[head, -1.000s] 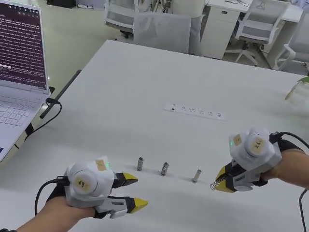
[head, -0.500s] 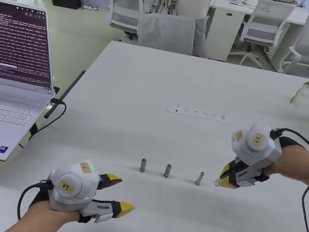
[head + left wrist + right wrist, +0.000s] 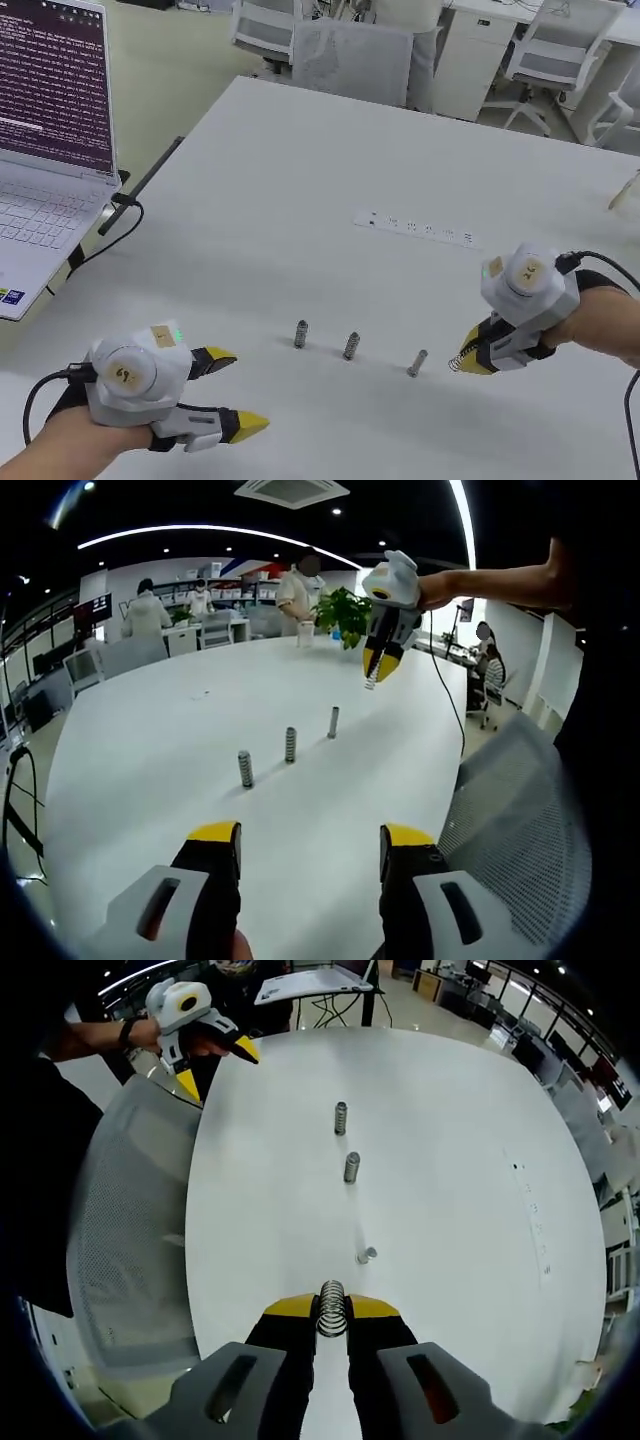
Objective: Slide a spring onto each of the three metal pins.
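held spring: the spring (image 3: 331, 1308) is pinched between the closed jaws of the right gripper (image 3: 332, 1310), its free end sticking out ahead of the tips.
bare pin: the last bare pin (image 3: 367, 1255) stands upright on the table (image 3: 300, 180), just ahead of the jaws and slightly to their right in the right gripper view.
axis: the spring is seen slanted, the pin upright; tipping the spring vertical above the pin is judged to be needed.
finished pins: springs are already carried by the two other pins (image 3: 301, 334) (image 3: 352, 346).
left gripper: the left gripper (image 3: 235, 390) is held with jaws spread and nothing between them, farther from the bare pin.
change: against the pins, the left gripper has been drawn back; the right gripper's gap to the pin is much the same.
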The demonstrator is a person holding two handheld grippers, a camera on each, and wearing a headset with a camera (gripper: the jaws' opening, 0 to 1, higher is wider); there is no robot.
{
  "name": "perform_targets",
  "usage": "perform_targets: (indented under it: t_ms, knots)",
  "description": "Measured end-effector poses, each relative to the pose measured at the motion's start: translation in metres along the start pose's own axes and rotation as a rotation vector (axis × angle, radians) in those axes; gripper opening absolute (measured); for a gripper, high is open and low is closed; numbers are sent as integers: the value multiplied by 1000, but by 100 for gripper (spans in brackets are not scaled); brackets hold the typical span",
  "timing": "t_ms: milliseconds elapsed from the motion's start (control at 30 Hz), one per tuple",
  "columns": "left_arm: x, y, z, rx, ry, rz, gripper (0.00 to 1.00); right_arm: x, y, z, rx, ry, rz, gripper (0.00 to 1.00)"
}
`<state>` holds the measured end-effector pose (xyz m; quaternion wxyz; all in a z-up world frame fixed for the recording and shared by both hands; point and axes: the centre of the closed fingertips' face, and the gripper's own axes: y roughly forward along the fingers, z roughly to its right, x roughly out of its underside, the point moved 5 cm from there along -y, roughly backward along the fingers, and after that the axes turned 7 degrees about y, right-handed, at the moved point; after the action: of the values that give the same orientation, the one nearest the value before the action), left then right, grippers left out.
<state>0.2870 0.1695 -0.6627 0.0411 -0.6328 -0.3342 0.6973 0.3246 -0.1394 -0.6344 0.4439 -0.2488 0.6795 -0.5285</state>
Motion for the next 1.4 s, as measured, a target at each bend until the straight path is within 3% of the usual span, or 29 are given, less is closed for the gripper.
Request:
perform_targets:
  t_ms: [333,733,1400]
  knots:
    - [7,-4,0,-7,-15,-9,58,-8,6,11,9,3,-12,8]
    - [6,-8,-2,-26,-32,-3,62,-14,24,23,7,-32,-59,8]
    - [9,-12,-4,-35,-45,-9,62,-22,45,33,-18,-61,-93,9]
